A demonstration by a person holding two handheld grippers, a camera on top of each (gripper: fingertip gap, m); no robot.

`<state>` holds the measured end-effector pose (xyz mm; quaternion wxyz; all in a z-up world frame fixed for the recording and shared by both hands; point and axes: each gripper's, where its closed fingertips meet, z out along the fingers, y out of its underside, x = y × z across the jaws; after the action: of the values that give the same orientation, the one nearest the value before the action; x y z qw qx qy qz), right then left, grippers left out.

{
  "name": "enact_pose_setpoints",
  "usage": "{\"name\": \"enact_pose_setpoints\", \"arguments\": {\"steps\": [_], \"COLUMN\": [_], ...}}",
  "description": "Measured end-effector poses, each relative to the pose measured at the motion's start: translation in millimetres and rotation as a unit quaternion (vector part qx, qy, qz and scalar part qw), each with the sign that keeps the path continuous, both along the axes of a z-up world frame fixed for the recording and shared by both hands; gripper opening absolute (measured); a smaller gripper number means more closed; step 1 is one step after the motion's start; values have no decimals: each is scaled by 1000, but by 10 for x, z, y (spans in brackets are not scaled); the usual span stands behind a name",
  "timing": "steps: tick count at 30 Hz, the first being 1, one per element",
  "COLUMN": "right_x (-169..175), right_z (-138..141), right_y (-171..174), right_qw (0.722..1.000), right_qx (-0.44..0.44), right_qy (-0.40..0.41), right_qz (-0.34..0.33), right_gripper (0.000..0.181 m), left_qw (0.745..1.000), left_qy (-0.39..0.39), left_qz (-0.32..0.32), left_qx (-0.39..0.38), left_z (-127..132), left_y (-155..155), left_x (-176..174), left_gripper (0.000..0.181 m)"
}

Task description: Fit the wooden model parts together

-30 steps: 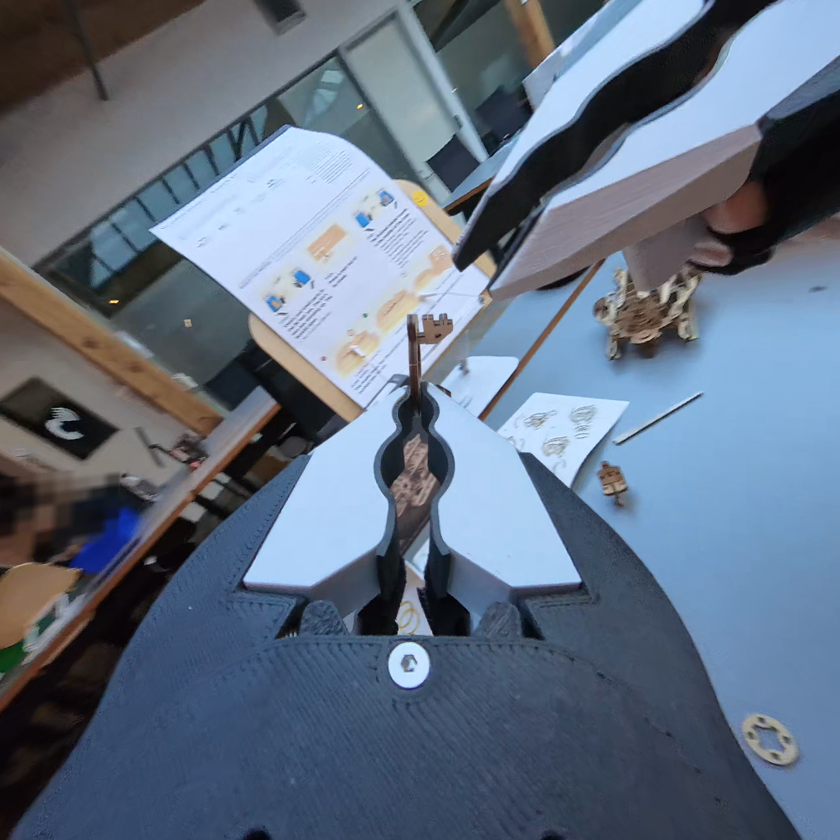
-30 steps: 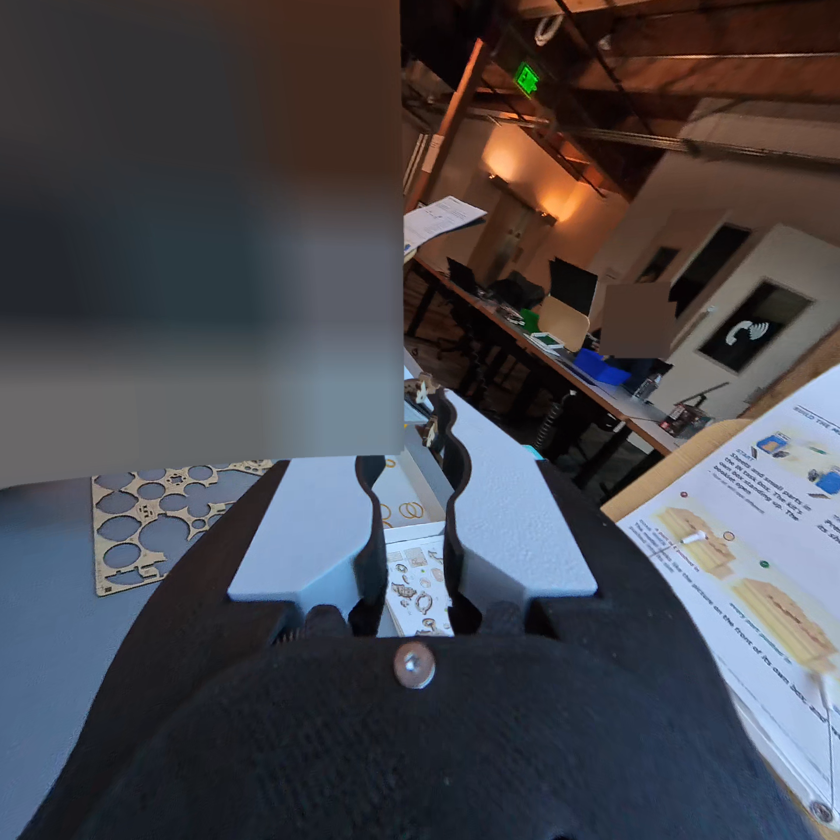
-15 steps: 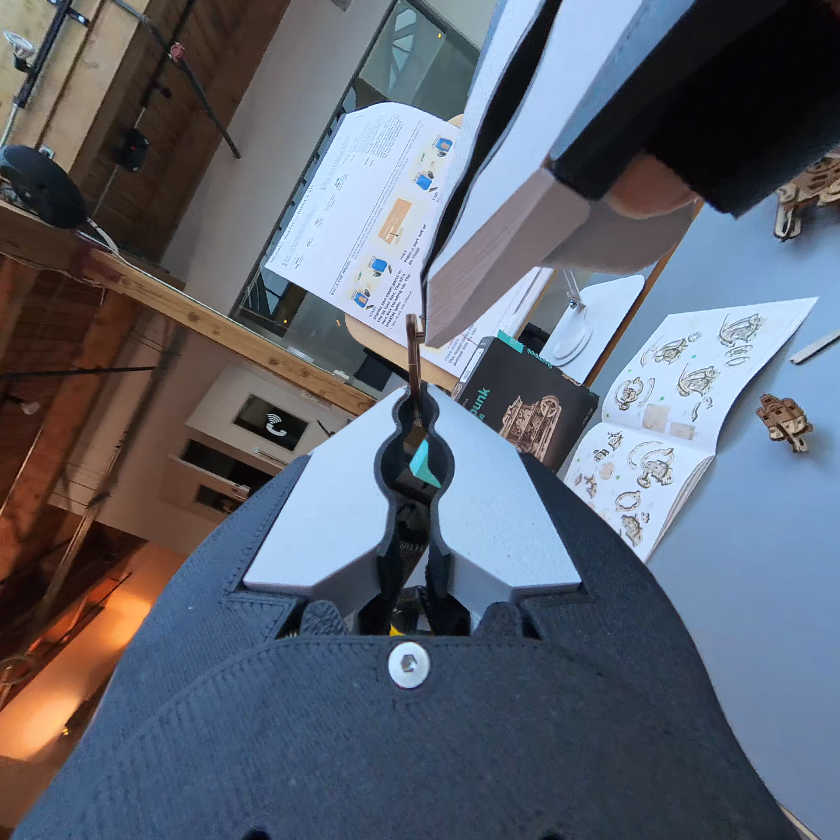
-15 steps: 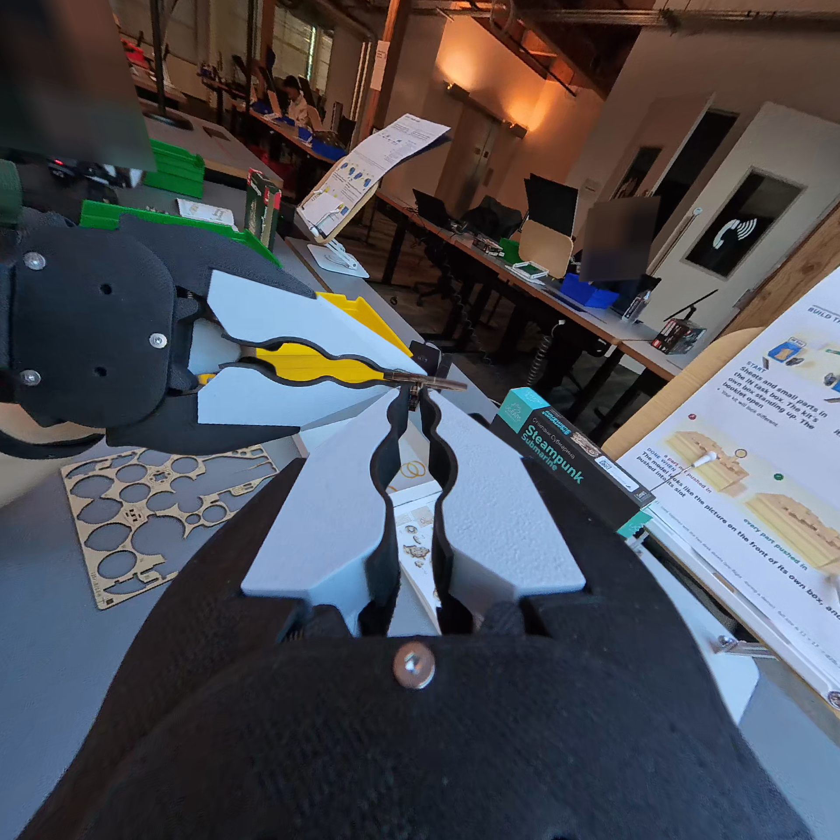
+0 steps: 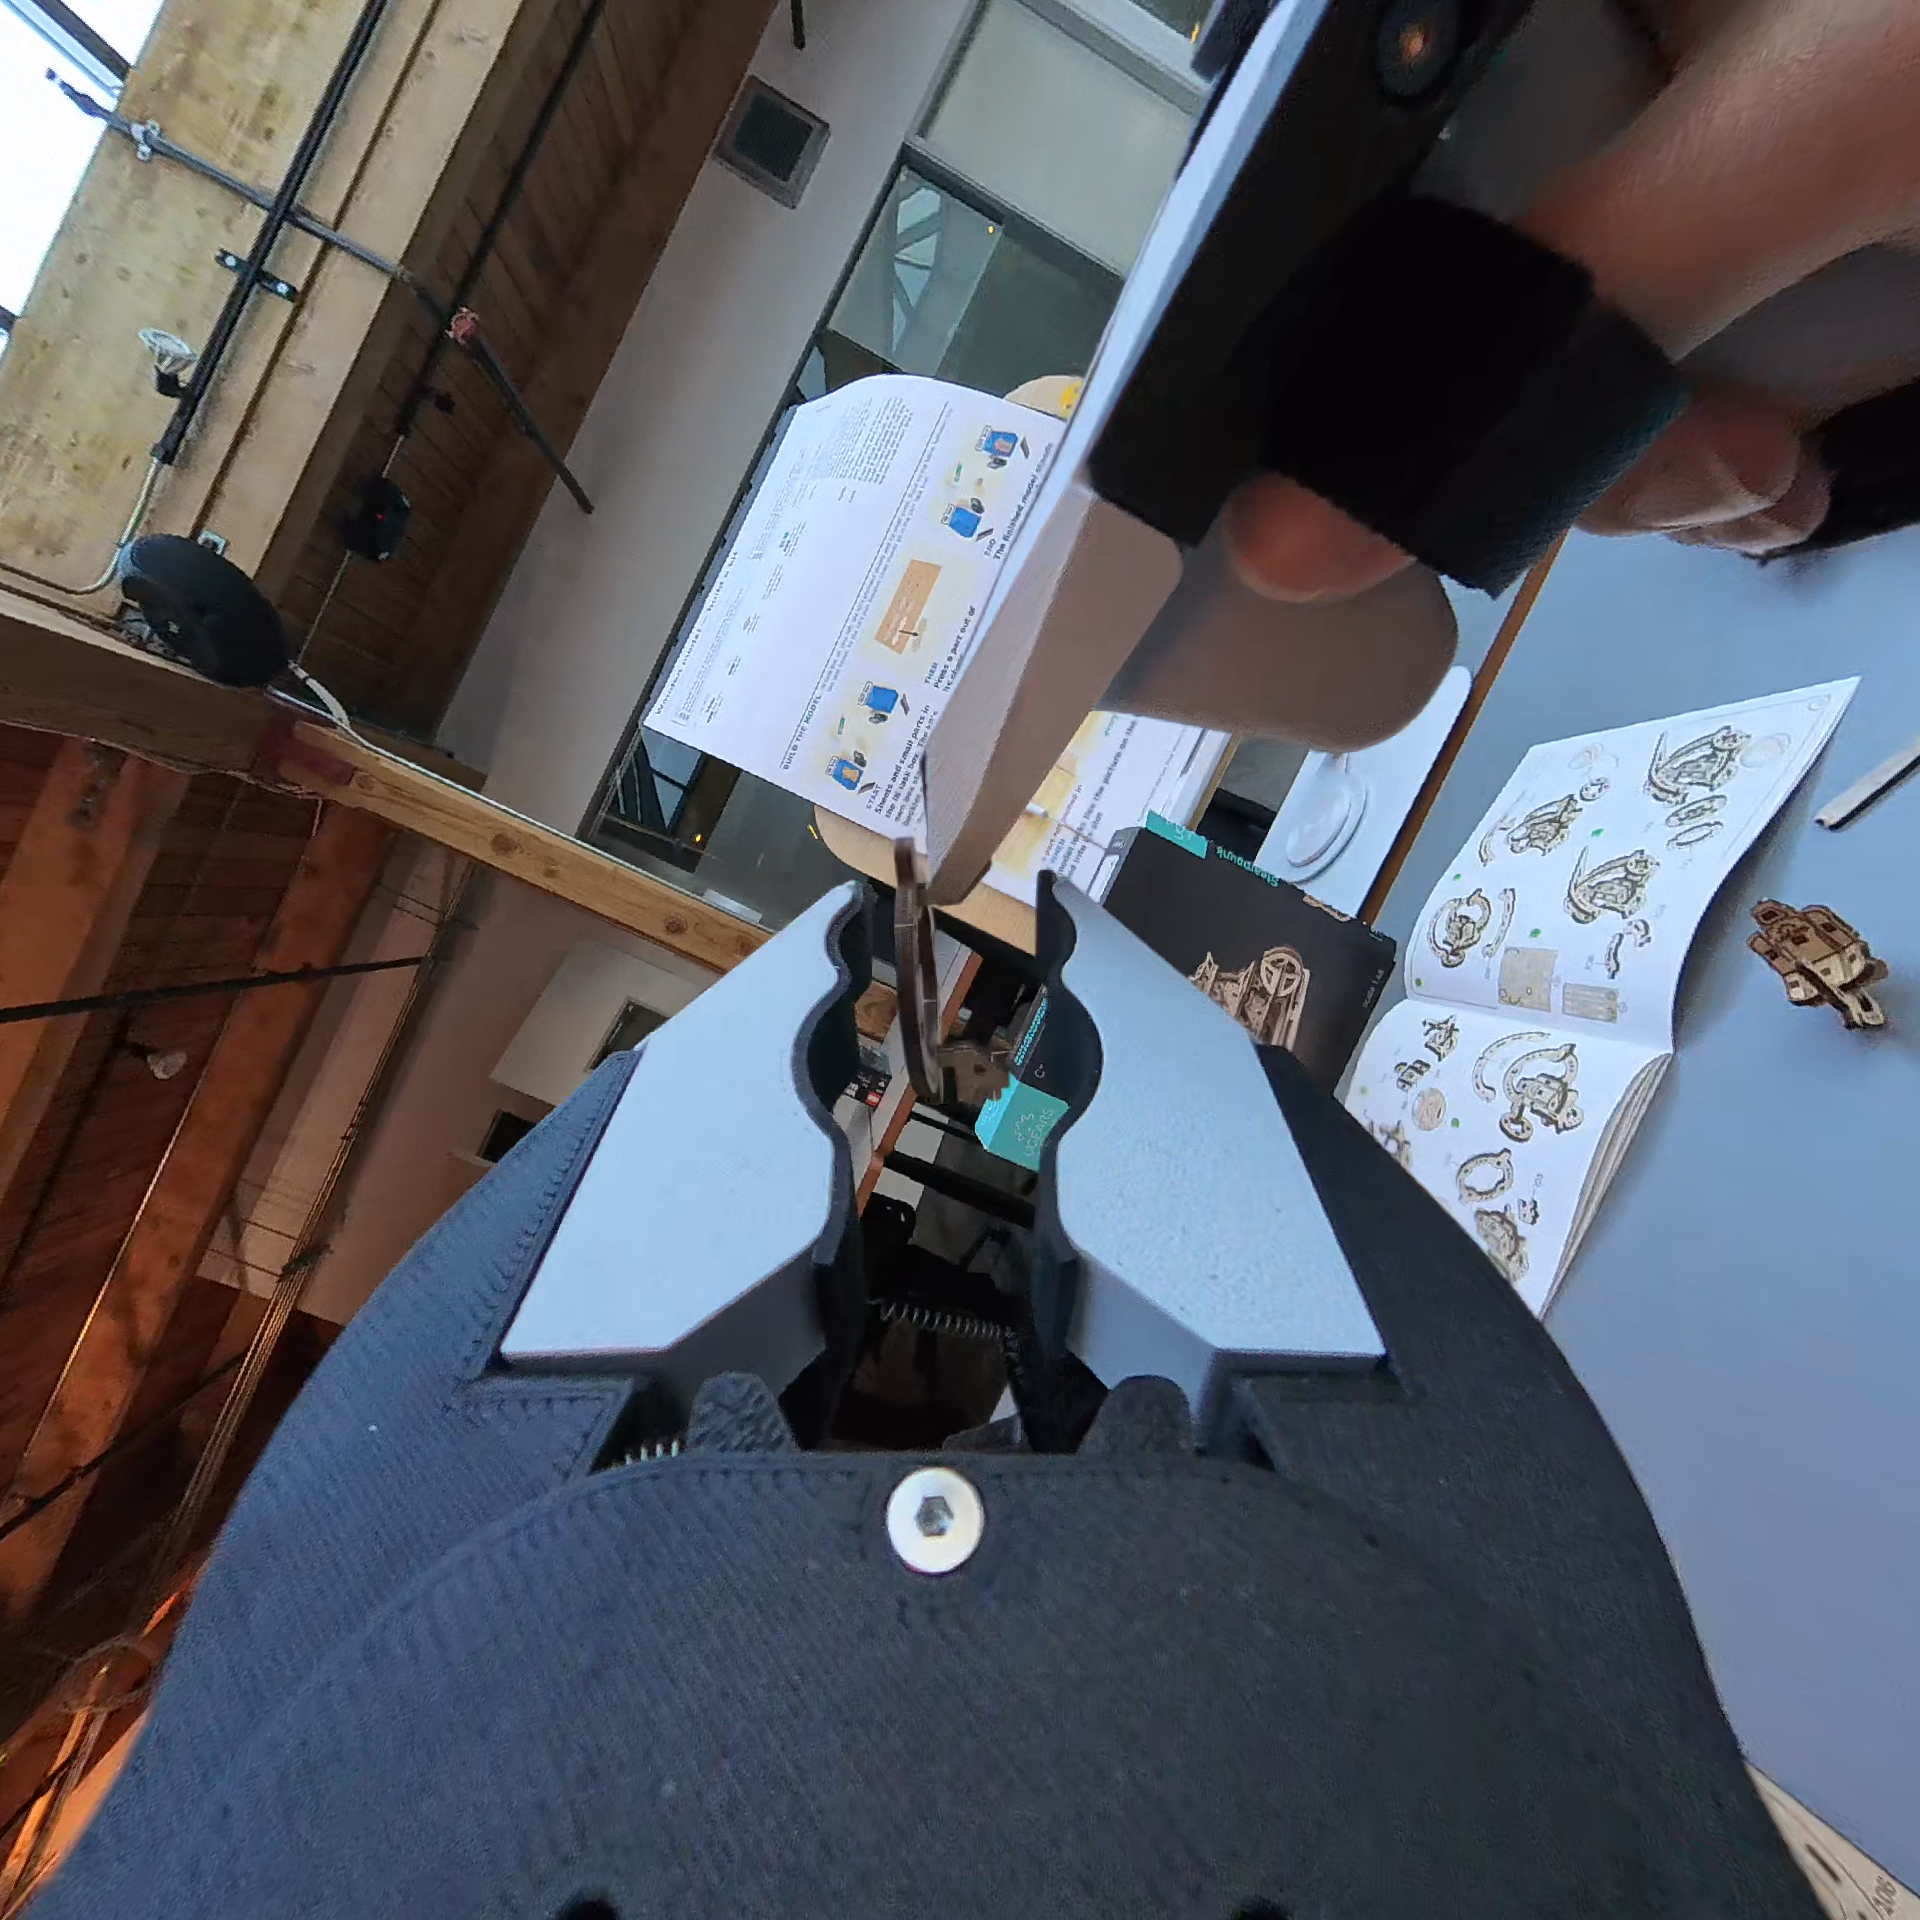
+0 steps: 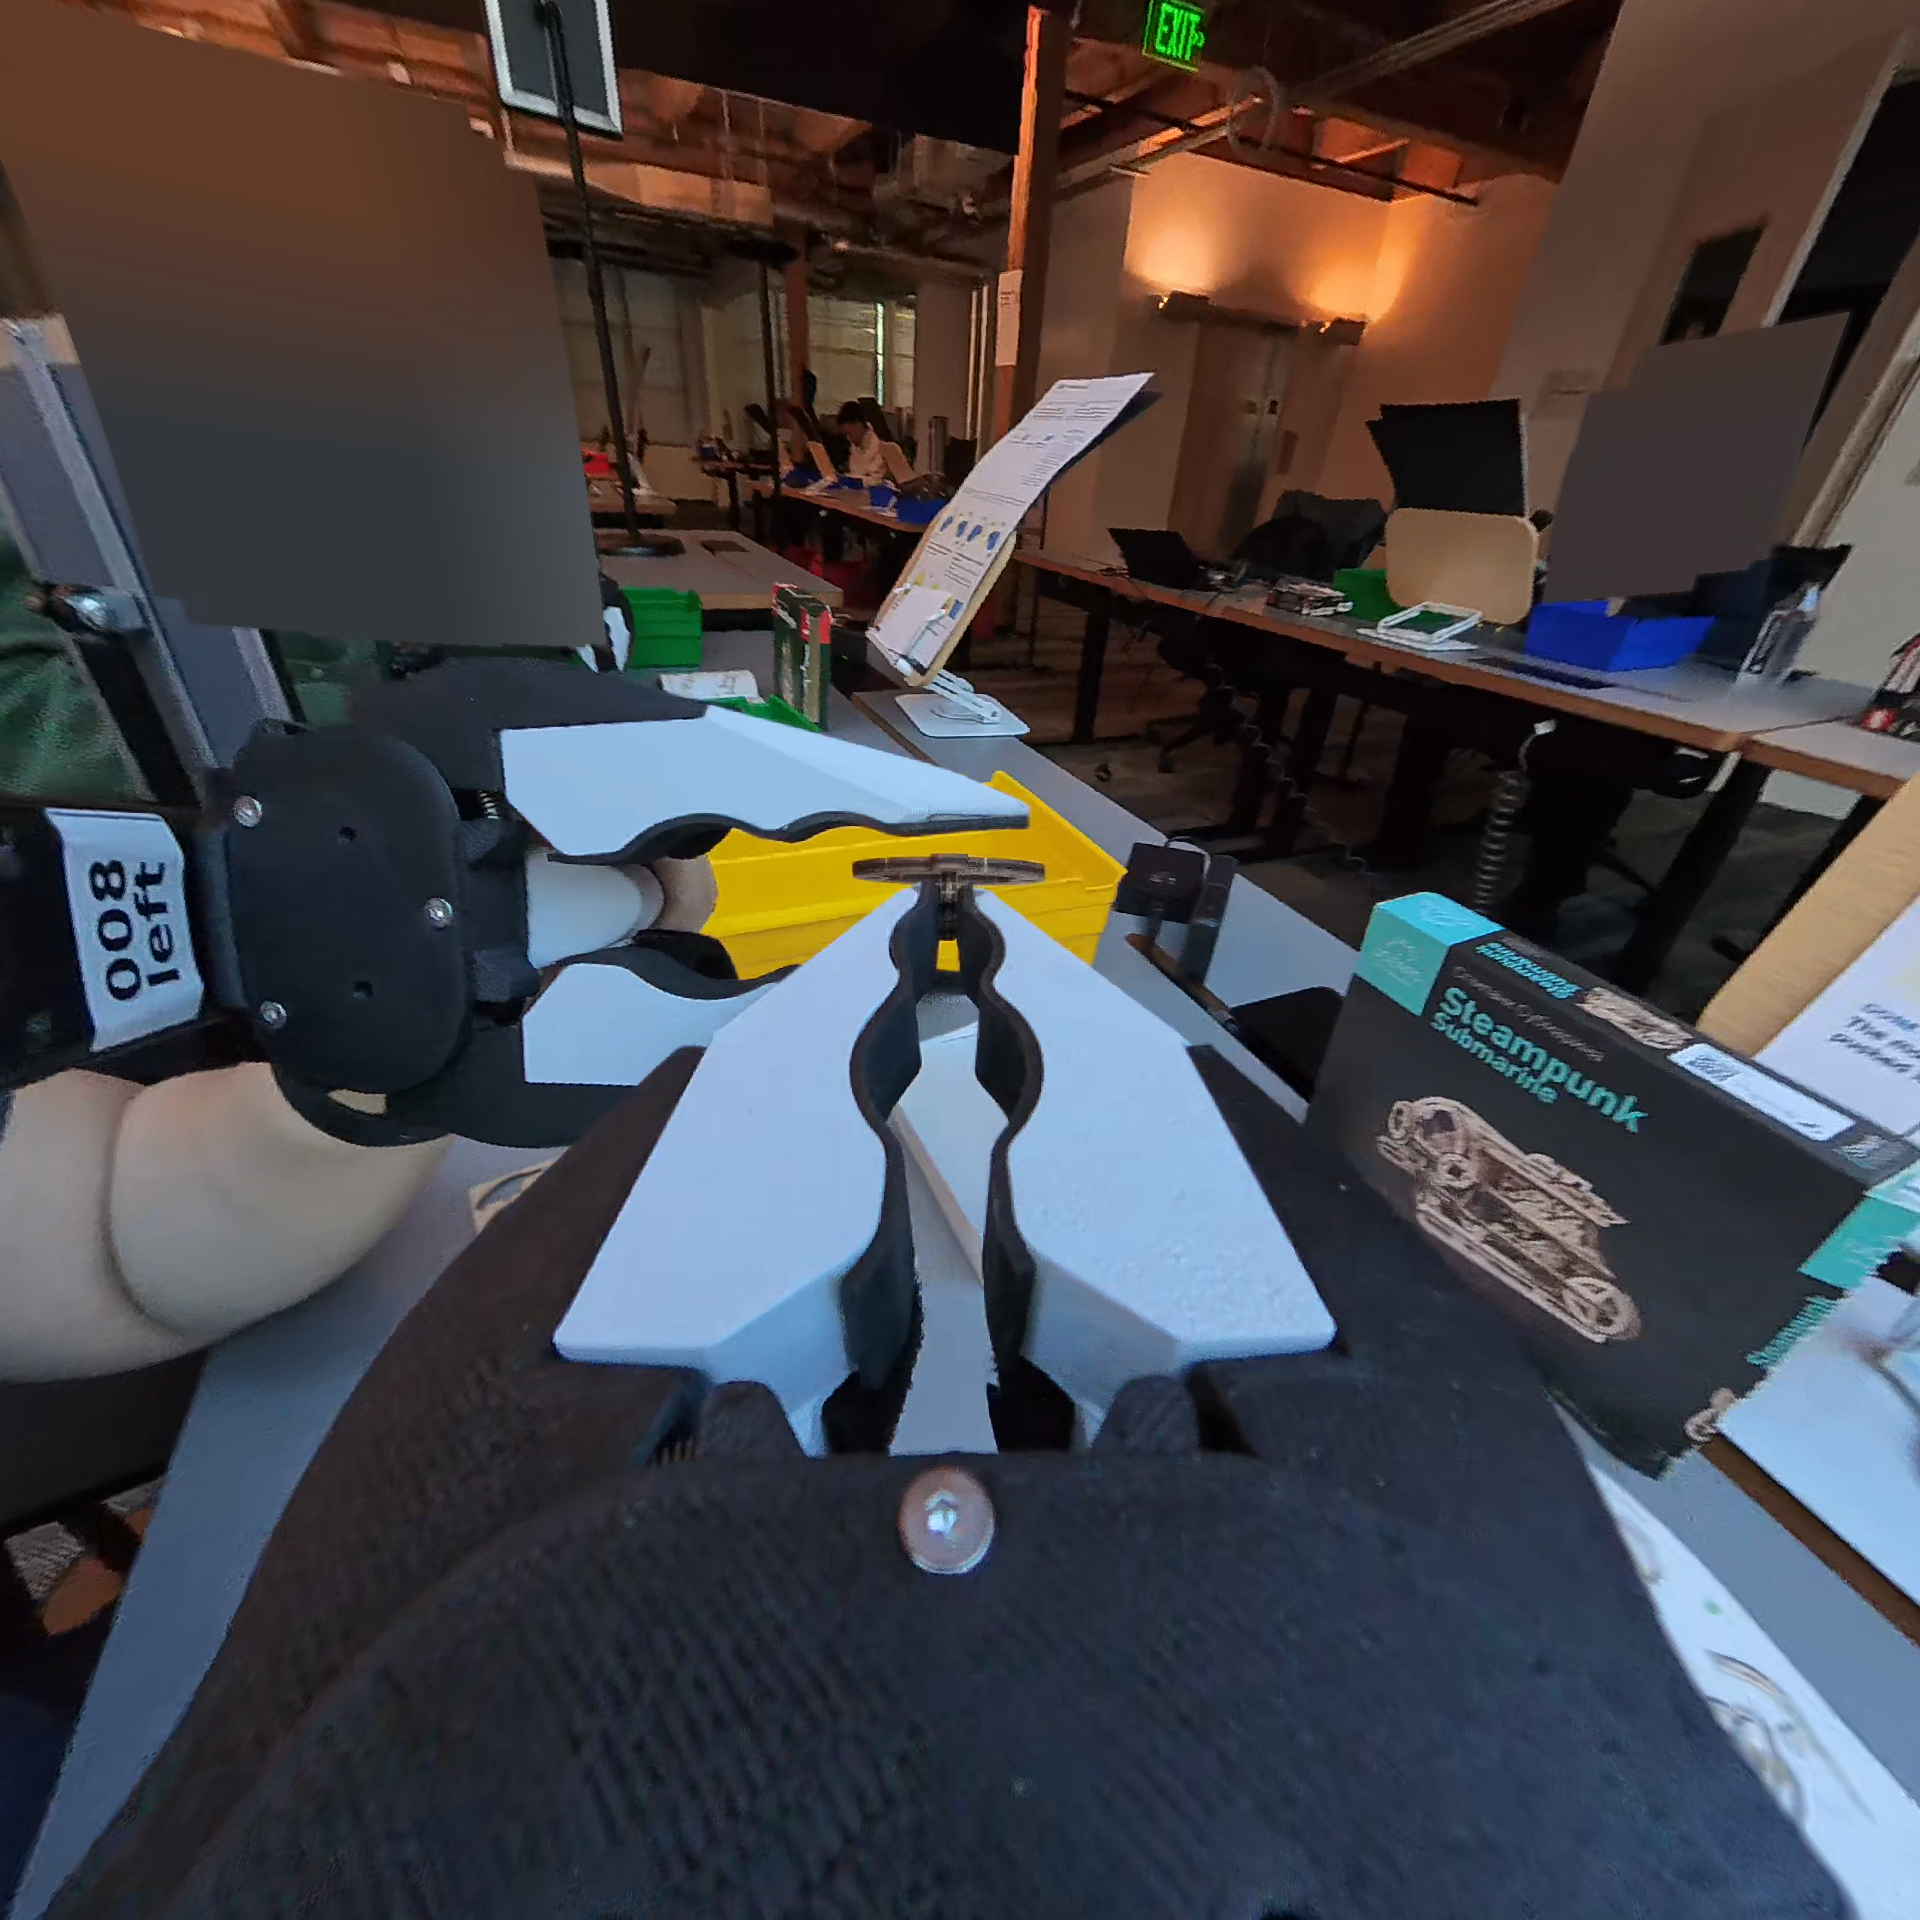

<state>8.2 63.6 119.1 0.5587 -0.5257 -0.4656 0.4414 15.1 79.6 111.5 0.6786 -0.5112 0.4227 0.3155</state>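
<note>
Between the two grippers, held clear above the grey worktop [image 5: 1714, 1299], sits the thin round wooden disc with a small toothed wooden hub [image 6: 948, 871]. In the right wrist view it lies flat and edge-on, with the hub pinched at the very tips of the right gripper [image 6: 943, 902]; those jaws are closed on the part. In the left wrist view the same disc [image 5: 914, 977] stands on edge in the gap of the left gripper [image 5: 943, 902], whose jaws are spread apart on either side of it and not touching it. The right gripper's grey finger [image 5: 1039, 665] comes down from above to meet the disc's upper edge, with a person's hand [image 5: 1714, 312] wrapped round the black body behind it.

Farther out, a dark cardboard model-kit box with teal corners [image 6: 1579, 1164] stands on the worktop to the right of the right gripper. An open white instruction booklet with printed part drawings [image 5: 1579, 997] lies flat beside the box, and a small assembled wooden model piece [image 5: 1818, 961] rests just right of the booklet. A printed white instruction sheet on a wooden stand [image 5: 883, 603] rises behind the box. A yellow plastic bin [image 6: 914, 904] sits behind the disc in the right wrist view.
</note>
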Motion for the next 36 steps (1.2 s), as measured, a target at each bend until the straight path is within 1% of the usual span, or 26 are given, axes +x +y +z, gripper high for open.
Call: {"name": "enact_pose_setpoints", "arguments": {"steps": [1,3,6,11,15,17,18,21,25,28,31,34,36], "right_x": [-10,-29,-37,-40,-31,-31,-31,-26,-7,-13,-17,-34,-40], "right_z": [-6,-15,8,40,70,81,84,101,124,129,134,101,92], "right_y": [-6,-32,-48,-60,-69,-72,-75,-85,-98,-109,-115,-92,-88], "right_qw": [1000,1000,1000,999,998,997,997,996,996,995,994,993,992], "right_qx": [-11,-20,-9,12,10,9,10,4,6,12,2,-22,-37], "right_qy": [4,8,20,37,63,73,76,85,92,93,103,111,118], "right_qz": [6,19,16,6,8,10,12,18,21,19,25,31,40], "right_gripper": [1,1,1,1,1,1,1,1,1,1,1,1,1], "left_qw": [1000,1000,999,998,996,995,995,998,999,999,999,999,999], "left_qy": [-1,-13,-35,-47,-73,-88,-87,-62,-21,-33,-23,-15,-20], "left_qz": [1,-3,-8,-18,-29,-31,-31,-25,-1,-8,-1,0,0], "left_qx": [0,-9,-17,-25,-29,-29,-27,-5,39,30,40,34,36], "left_z": [2,2,36,37,65,91,96,104,141,143,156,115,121], "left_y": [1,1,-7,-13,-17,-18,-19,-27,-26,-32,-39,-23,-19], "left_x": [-8,-15,-44,-31,-27,-43,-47,-31,-53,-57,-58,-22,-33], "left_gripper": [27,23,23,16,17,22,25,19,12,11,13,23,16]}}
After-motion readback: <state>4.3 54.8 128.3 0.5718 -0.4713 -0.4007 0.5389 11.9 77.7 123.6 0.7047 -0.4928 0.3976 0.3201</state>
